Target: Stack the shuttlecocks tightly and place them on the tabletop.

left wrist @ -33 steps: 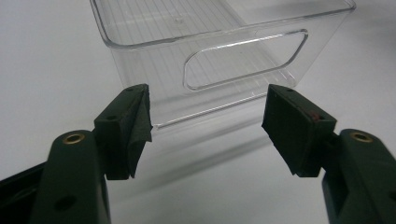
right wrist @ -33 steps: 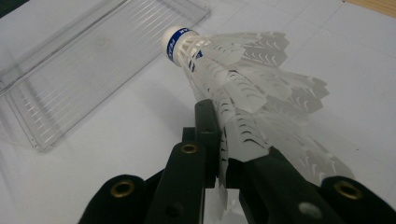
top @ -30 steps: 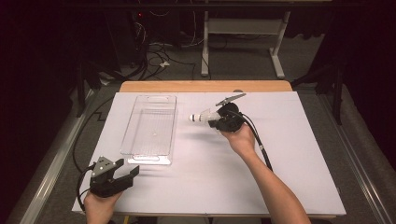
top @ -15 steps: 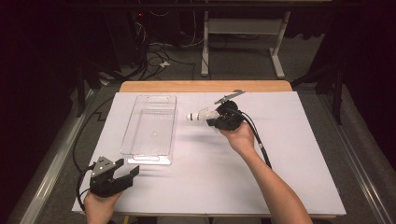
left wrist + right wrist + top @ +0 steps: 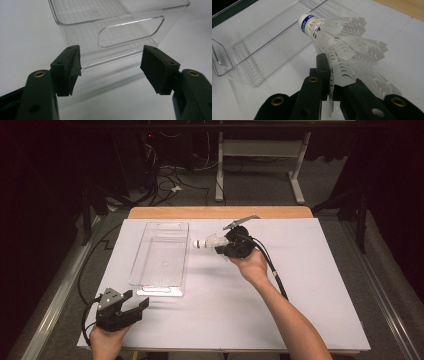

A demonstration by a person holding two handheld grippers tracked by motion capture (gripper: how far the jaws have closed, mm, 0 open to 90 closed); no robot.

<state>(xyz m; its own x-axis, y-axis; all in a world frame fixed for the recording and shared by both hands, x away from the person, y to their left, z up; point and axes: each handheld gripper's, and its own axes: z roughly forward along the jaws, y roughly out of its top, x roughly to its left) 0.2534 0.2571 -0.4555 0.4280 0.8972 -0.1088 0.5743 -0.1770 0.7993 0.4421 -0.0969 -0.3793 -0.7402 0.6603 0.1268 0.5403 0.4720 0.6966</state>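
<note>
Right gripper (image 5: 220,245) above the middle of the white table (image 5: 320,285), just right of the clear plastic bin (image 5: 161,251), fingers (image 5: 323,67) clamped on the feather skirt of a white shuttlecock (image 5: 206,242). In the right gripper view, shuttlecock (image 5: 337,40) held clear of the table, cork tip with a blue band aimed toward the bin (image 5: 262,45); lettering on the band too small to read, skirt's rear edge hidden between the fingers. Left gripper (image 5: 134,306) low at the table's near left corner, close to the bin's near end. In the left gripper view, fingers (image 5: 68,67) spread wide with nothing between them, facing the bin's handle cutout (image 5: 131,31); bin's far end cut off at the top.
</note>
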